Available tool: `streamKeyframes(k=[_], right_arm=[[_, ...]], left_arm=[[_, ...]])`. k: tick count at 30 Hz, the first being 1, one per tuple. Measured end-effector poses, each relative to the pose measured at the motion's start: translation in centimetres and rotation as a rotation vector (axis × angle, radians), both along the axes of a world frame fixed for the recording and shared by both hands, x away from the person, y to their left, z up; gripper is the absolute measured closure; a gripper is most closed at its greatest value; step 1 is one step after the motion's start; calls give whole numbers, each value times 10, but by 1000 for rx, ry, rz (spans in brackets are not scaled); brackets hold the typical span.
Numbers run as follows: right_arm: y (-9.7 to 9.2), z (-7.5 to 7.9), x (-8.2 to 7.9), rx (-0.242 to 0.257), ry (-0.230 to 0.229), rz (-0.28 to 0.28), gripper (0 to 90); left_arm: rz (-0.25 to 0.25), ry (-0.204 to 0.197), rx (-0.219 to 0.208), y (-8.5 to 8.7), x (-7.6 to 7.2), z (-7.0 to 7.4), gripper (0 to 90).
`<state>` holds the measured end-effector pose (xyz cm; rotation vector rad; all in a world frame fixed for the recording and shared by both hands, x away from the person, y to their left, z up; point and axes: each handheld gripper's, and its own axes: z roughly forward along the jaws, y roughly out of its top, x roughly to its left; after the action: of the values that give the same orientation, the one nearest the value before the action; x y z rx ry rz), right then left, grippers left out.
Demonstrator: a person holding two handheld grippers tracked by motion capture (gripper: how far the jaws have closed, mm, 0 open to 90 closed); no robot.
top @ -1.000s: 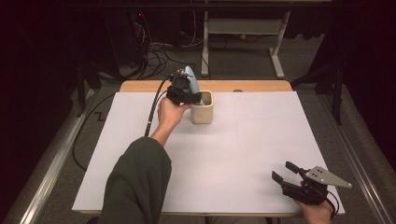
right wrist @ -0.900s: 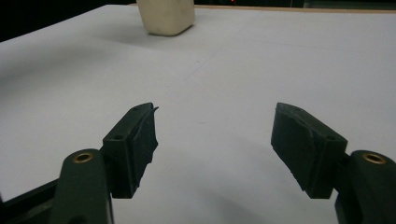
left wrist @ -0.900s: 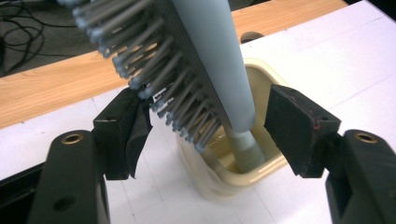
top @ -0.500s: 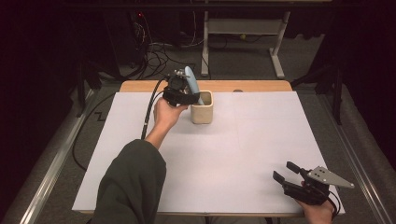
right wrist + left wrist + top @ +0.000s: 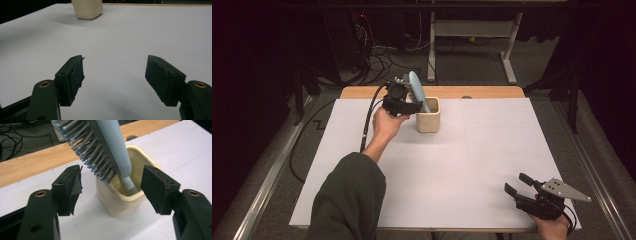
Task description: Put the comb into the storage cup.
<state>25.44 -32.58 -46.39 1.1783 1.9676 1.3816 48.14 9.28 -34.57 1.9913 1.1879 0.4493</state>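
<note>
At the lower right of the high view, nearest the person, the right gripper (image 5: pixel 518 184) rests low over the white paper-covered tabletop (image 5: pixel 472 175), its black fingers (image 5: pixel 72 75) spread wide with nothing between them; in the right gripper view bare white surface lies in the gap. From the lower left of the high view a dark green sleeve (image 5: pixel 347 200) reaches up to the hand that holds the left gripper (image 5: pixel 414 106) near the upper middle of the frame. Its fingers (image 5: pixel 68 187) stand partly apart and press on nothing. In the left gripper view they flank the pale blue plastic hairbrush with grey bristles (image 5: pixel 110 147) without touching it. The brush stands tilted, handle end down inside the cream-coloured square ceramic cup (image 5: pixel 428 121), its bristled head rising out toward the upper left. The cup sits upright on the tabletop near its far edge, just beside the left gripper. Beyond it runs the bare wooden strip of the table's far edge (image 5: pixel 482 92).
</note>
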Motion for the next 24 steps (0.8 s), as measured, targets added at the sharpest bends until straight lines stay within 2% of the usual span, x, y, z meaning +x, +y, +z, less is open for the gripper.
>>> streamKeyframes(k=[2,6,9,13,15,19,24], right_arm=[[0,0,-1,3,-8,0,317],[-1,0,0,1,1,-3,317],[0,0,0,1,-3,-1,317],[2,0,-1,-2,-2,4,317],[3,0,-1,-6,-5,7,317],[3,0,-1,-3,-2,5,317],[3,0,0,-5,0,4,317]], left_arm=[[-7,1,17,1,-1,0,329],[-4,0,0,3,-2,0,329],[-9,5,20,4,-3,0,330],[-11,-5,13,4,-6,1,330],[-14,-12,33,3,-9,2,325],[-11,-18,17,6,-11,3,322],[-12,-21,19,10,-14,4,322]])
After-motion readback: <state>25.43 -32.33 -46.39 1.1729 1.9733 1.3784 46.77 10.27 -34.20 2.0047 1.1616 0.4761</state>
